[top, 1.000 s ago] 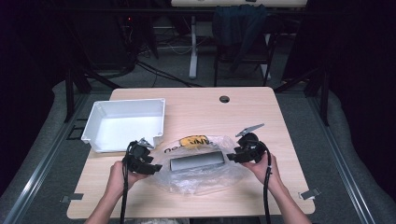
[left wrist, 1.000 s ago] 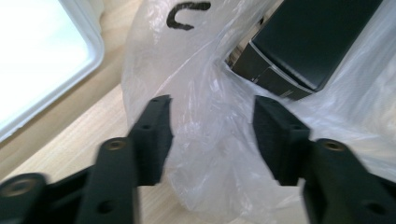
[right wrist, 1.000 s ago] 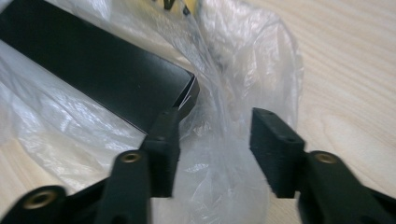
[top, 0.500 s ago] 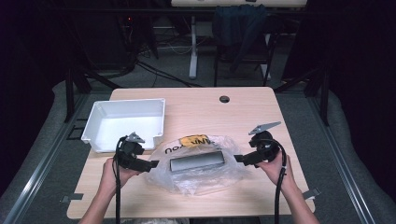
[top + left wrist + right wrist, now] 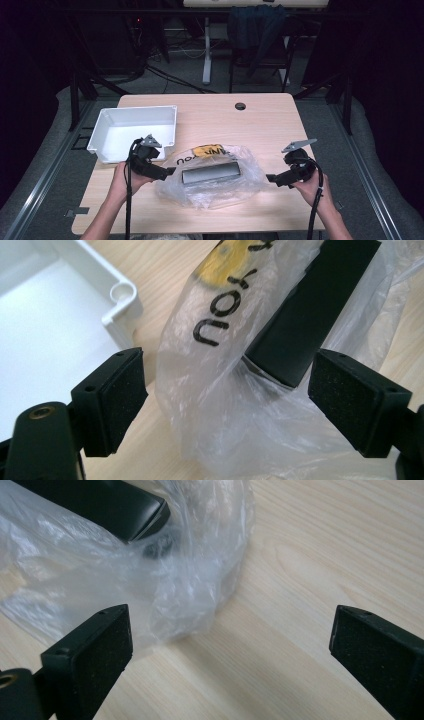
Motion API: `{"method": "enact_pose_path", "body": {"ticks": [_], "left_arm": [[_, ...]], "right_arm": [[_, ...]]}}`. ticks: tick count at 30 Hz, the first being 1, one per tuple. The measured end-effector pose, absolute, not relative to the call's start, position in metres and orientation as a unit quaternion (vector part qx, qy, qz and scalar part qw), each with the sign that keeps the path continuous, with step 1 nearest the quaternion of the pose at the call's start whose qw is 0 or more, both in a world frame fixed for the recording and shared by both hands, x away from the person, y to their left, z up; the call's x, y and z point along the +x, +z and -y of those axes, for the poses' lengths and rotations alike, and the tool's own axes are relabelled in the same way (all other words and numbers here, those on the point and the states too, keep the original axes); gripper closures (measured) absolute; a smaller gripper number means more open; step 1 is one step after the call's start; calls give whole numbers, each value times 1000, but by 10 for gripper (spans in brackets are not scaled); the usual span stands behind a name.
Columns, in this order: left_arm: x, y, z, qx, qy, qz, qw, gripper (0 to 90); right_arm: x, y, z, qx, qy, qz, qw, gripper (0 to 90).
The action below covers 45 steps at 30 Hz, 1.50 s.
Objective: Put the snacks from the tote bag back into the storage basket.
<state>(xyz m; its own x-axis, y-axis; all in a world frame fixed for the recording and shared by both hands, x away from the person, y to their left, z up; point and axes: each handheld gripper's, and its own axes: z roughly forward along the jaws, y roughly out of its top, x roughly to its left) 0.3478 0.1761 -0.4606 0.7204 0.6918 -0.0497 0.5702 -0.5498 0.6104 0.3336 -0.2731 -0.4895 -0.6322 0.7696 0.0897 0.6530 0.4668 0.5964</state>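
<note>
High view | left tool [image 5: 170, 171] wide, just opened | right tool [image 5: 269, 177] wide, just opened | bag [image 5: 210, 175] released

The bag [image 5: 210, 175] is thin clear plastic, crinkled and glossy, printed at its 12 o'clock end in matt yellow and black; the box [image 5: 210, 173] inside looks smooth, dark, with a satin sheen; the table [image 5: 260, 125] is pale wood-grain, smooth and matt; the tray [image 5: 131, 132] is white moulded plastic, faintly glossy; the pads [image 5: 117, 400] are black, grainy, foam-like, on matt black plastic.
</note>
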Motion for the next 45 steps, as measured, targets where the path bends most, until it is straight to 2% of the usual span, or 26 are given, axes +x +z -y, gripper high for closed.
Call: {"method": "enact_pose_path", "body": {"ticks": [9, 13, 21, 30, 37, 45], "left_arm": [[361, -447, -151, 897, 88, -315, 298, 164], [366, -449, -139, 910, 71, -288, 289, 203], [374, -456, -118, 931, 45, -236, 273, 423], [374, -468, -95, 953, 5, -182, 241, 581], [383, -487, -83, 961, -2, -179, 209, 581], [388, -498, -78, 966, -21, -169, 194, 461]], "right_arm": [[333, -490, 284, 427, 319, -840, 102, 41], [332, -492, 286, 428, 321, -839, 103, 54], [332, -492, 286, 425, 324, -837, 114, 112], [331, -492, 287, 427, 322, -837, 114, 120], [331, -493, 286, 424, 324, -838, 116, 121], [331, -493, 287, 426, 321, -838, 113, 122]]}}
